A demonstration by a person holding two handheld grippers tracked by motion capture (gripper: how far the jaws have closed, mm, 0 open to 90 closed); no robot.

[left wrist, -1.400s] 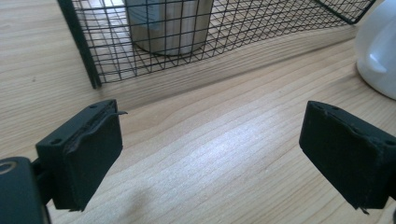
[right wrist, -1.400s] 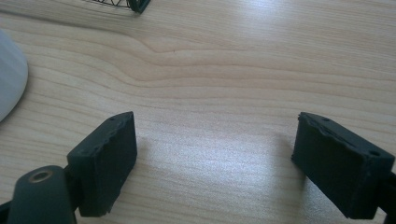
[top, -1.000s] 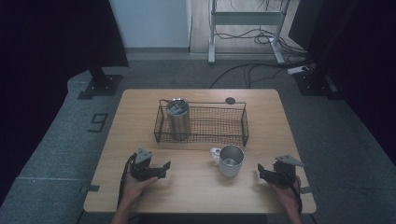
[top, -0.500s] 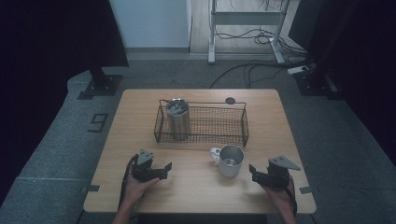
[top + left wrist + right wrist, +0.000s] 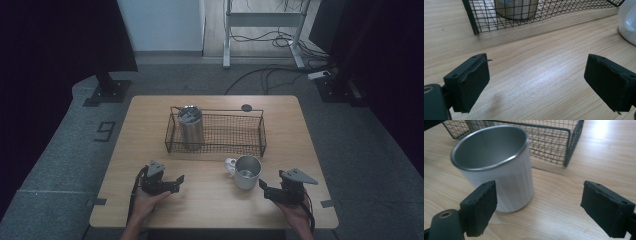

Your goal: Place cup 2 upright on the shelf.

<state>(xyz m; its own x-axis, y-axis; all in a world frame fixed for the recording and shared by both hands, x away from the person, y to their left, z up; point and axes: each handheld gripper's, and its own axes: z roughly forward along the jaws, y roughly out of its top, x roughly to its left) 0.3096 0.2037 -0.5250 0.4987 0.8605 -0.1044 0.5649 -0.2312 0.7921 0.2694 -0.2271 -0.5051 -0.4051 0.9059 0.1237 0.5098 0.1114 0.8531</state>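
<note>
A white mug (image 5: 246, 172) stands upright on the wooden table (image 5: 210, 205), just near of the wire basket (image 5: 215, 133), as the right gripper (image 5: 265, 189) and left gripper (image 5: 176, 181) hover open-jawed, holding nothing.

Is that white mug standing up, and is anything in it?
Upright and empty: the mug stands on its base, mouth up, showing a bare metal inside.

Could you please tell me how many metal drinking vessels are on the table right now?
2: a lidded steel tumbler upright in the left end of the wire basket, and a white mug on the table in front of the basket.
</note>
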